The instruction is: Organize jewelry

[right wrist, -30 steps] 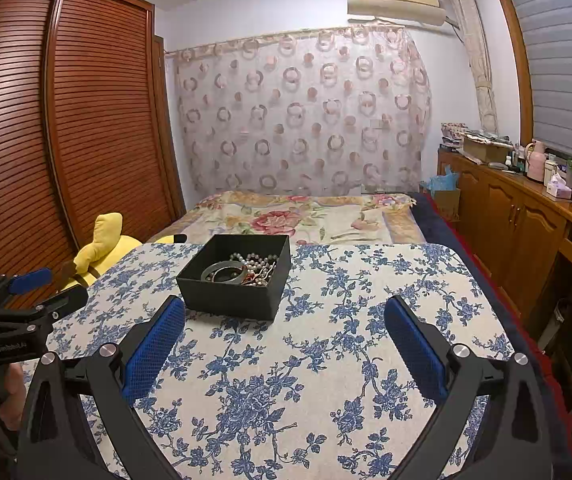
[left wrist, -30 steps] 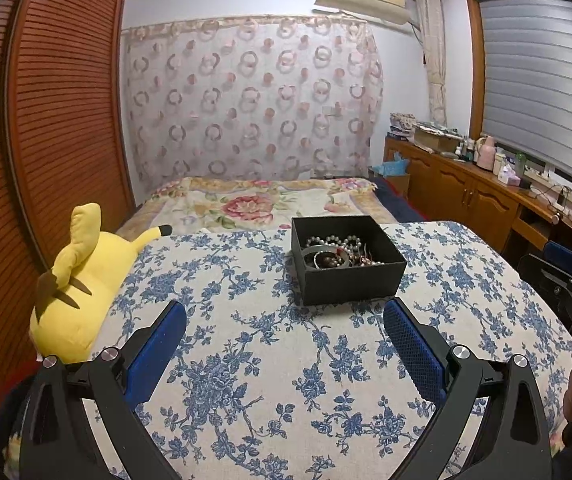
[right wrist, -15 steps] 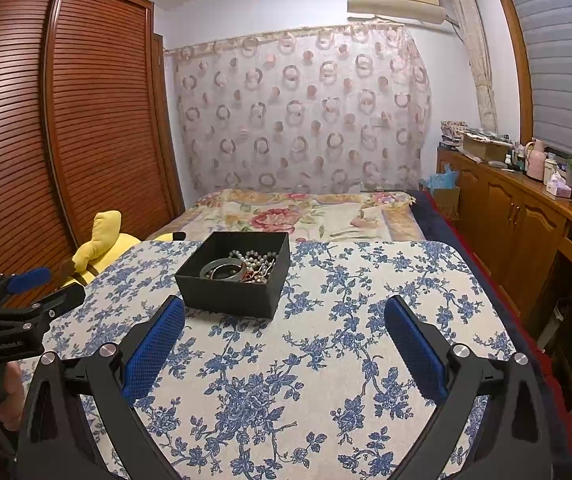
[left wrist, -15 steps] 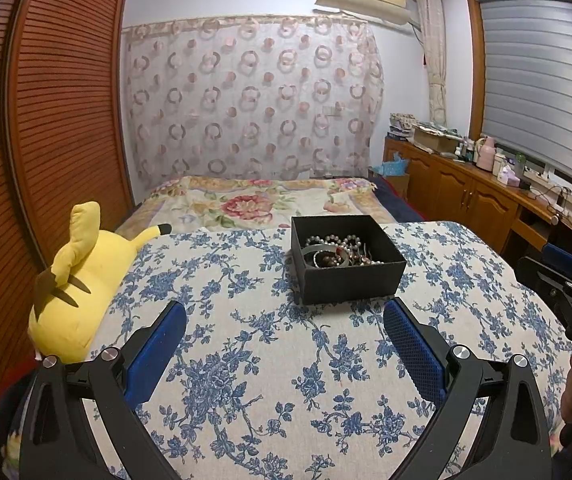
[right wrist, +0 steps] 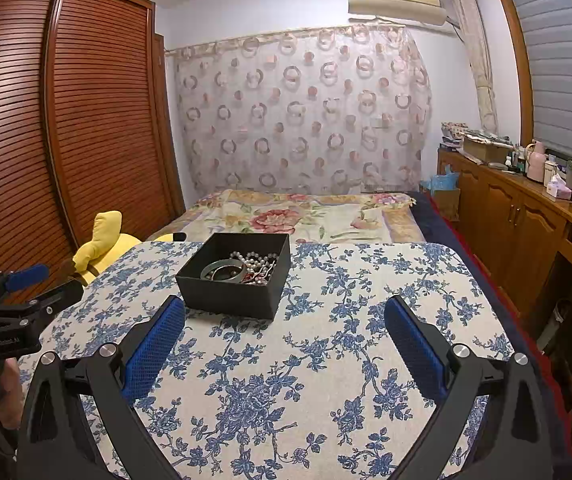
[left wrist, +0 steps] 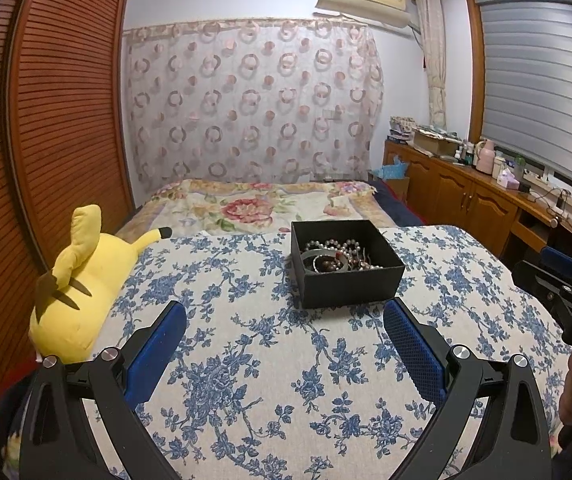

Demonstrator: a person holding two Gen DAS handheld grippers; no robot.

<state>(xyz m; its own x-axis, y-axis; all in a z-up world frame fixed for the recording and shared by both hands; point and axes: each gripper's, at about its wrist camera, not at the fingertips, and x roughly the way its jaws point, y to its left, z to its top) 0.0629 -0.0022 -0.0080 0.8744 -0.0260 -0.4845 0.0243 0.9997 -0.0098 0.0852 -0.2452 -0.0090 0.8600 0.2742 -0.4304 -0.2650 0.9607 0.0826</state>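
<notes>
hovering low over the flowered tabletop [left wrist: 269, 360], the left tool [left wrist: 284, 322] has its blue pads spread wide with nothing between them, and the right tool [right wrist: 284, 318] stands the same way, spread and empty. the black box [left wrist: 348, 286] sits at the centre of the left view, just above the gap between the pads, and in the right view it lies centre-left, close to the left pad. the jewelry [right wrist: 245, 270] lies heaped inside it: a string of pale beads, a grey bangle, some dark beads, all overlapping.

nothing lies loose on the cloth that i can see, so this scene fits two stages: pieces waiting to be drawn out and sorted, or pieces gathered into the box with the job closing. i cannot settle which. any reach into the box would call for a steep approach over its wall and a narrow pinch on one strand, since the pieces tangle.

hard to make out: how many pieces there are, whether clasps are linked, and the box floor under the heap. the near wall hides the front of the pile. each tool shows only partly at the edge of the other's view.
</notes>
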